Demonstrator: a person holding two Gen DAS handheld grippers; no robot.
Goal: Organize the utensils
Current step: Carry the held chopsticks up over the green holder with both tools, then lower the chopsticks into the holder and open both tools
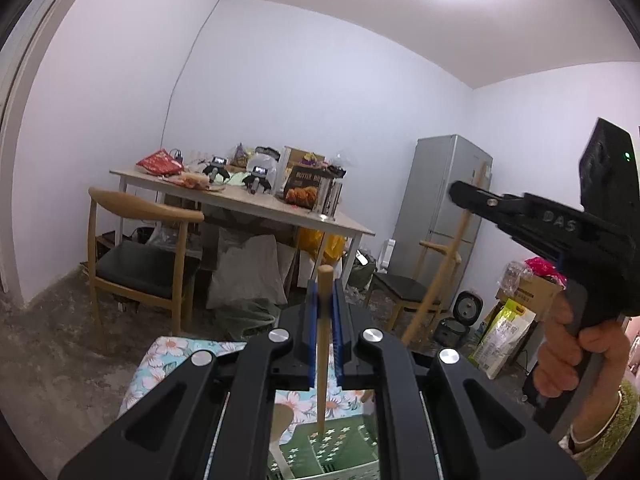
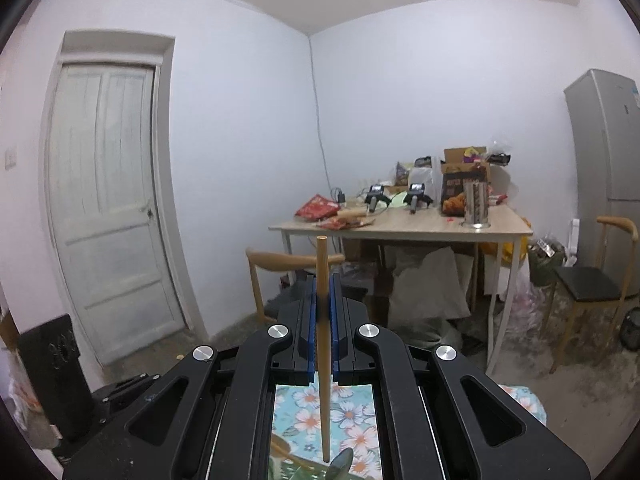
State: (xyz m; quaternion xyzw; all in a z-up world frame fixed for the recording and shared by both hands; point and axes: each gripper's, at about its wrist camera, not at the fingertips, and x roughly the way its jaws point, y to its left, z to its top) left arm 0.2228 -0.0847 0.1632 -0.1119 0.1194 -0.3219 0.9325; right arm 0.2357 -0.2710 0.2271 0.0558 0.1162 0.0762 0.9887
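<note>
Now each claw is clenched on one thin wooden chopstick: left claw (image 1: 325, 312) on left chopstick (image 1: 323, 344), right claw (image 2: 324, 316) on right chopstick (image 2: 323, 344), both upright, perhaps for pairing above the flowered cloth (image 2: 352, 432) at 6 o'clock.

Two pale wooden chopsticks (image 1: 323, 344) (image 2: 323, 344), each upright, clamped between blue-padded jaws, probably tapered downward.

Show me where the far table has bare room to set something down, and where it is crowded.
The table is bare along its near edge, from below the red snack bag to the metal utensil holder, and at its near right corner past that holder. The back half is crowded with the bag, two spare grippers, boxes and packets.
</note>
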